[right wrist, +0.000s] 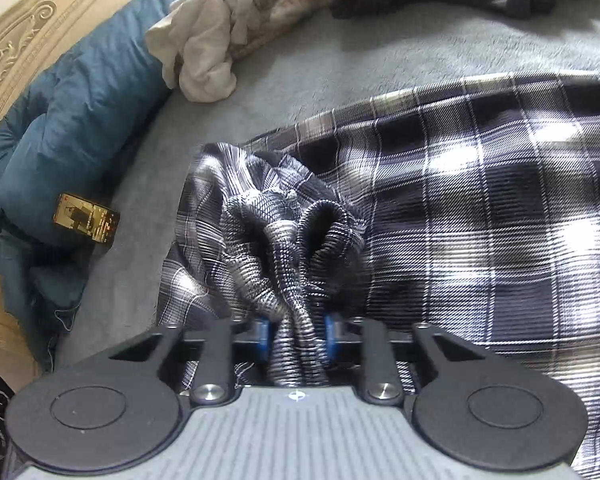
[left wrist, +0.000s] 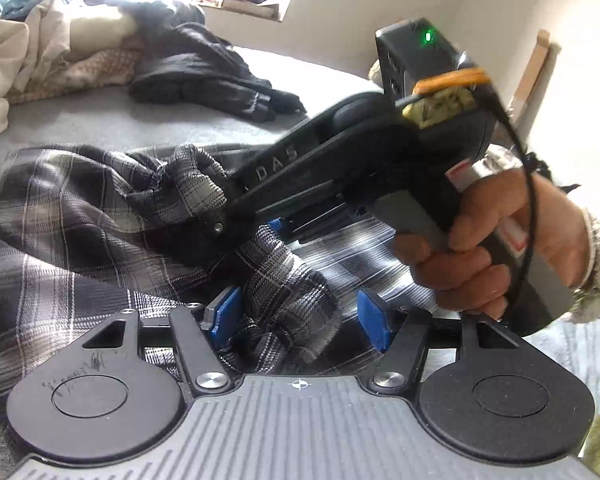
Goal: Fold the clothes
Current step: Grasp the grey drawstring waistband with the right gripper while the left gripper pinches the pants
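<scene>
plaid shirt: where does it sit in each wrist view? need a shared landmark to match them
Left wrist: plaid shirt fills left and centre; a fold runs between the open left gripper.
Right wrist: it covers centre and right, bunched in the shut right gripper.
Shared landmark: the black garment on the grey bedcover, upper left there, top right here.

The right gripper (right wrist: pixel 296 330) pinches a bunched fold of the plaid garment (right wrist: pixel 459 208) on the grey bed cover (right wrist: pixel 379 44). Far left — a phone (right wrist: pixel 86 220) against a teal duvet (right wrist: pixel 72 120); cream laundry (right wrist: pixel 208 44) beyond.
</scene>
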`<control>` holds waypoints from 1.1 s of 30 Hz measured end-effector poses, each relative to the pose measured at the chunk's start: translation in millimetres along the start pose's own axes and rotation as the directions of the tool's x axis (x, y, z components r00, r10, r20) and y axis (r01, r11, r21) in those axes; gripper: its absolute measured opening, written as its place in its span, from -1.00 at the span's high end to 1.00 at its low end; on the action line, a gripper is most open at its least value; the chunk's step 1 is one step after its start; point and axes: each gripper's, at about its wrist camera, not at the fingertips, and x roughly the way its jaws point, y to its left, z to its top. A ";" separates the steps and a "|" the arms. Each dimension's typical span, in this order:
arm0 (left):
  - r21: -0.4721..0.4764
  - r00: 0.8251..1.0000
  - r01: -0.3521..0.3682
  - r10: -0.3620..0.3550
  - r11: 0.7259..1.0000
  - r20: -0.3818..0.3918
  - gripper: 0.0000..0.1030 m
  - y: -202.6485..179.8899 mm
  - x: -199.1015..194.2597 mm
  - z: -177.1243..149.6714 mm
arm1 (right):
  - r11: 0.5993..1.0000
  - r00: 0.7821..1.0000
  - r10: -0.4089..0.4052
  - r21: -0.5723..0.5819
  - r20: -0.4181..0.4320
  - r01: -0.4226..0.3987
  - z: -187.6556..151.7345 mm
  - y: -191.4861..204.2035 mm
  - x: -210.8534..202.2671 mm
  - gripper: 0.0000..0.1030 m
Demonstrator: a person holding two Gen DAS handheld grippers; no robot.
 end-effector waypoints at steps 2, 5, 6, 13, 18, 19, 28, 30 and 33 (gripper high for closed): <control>-0.026 0.999 0.033 -0.033 0.999 0.021 -0.22 2.1 -9.7 3.9 | 1.000 1.000 -0.001 0.004 0.027 0.001 2.6 -3.6 -11.3 0.62; -0.063 0.995 0.084 -0.081 0.994 0.053 -0.22 5.4 -24.3 9.8 | 1.000 0.997 -0.012 0.009 0.071 0.012 8.5 -10.8 -32.1 0.62; -0.075 0.993 0.101 -0.096 0.992 0.064 -0.23 6.4 -29.1 11.8 | 0.999 0.996 -0.033 0.009 0.088 0.033 10.3 -15.8 -43.0 0.62; -0.210 0.995 0.073 -0.057 0.975 0.081 -0.25 26.0 -26.5 22.5 | 0.974 0.954 -0.227 0.040 0.197 0.223 12.6 -65.1 -130.0 0.63; -0.304 0.998 -0.054 0.042 0.951 -0.049 -0.28 42.1 16.2 28.0 | 0.917 0.874 -0.398 0.099 0.280 0.386 2.8 -107.2 -186.0 0.63; -0.309 0.997 -0.066 0.047 0.949 -0.069 -0.28 42.7 24.7 29.8 | 0.905 0.856 -0.426 0.118 0.292 0.410 0.8 -116.3 -195.7 0.63; -0.293 0.978 -0.032 -0.031 0.956 -0.207 -0.28 21.2 93.0 62.0 | 0.809 0.738 -0.588 0.212 0.332 0.549 -0.3 -188.2 -254.2 0.64; -0.275 0.972 -0.026 -0.041 0.961 -0.233 -0.28 14.4 108.6 67.4 | 0.790 0.717 -0.613 0.231 0.333 0.568 2.5 -202.6 -264.2 0.64; -0.258 0.965 -0.007 -0.061 0.966 -0.255 -0.28 3.6 125.8 72.3 | 0.768 0.693 -0.641 0.256 0.330 0.587 3.8 -223.7 -275.3 0.65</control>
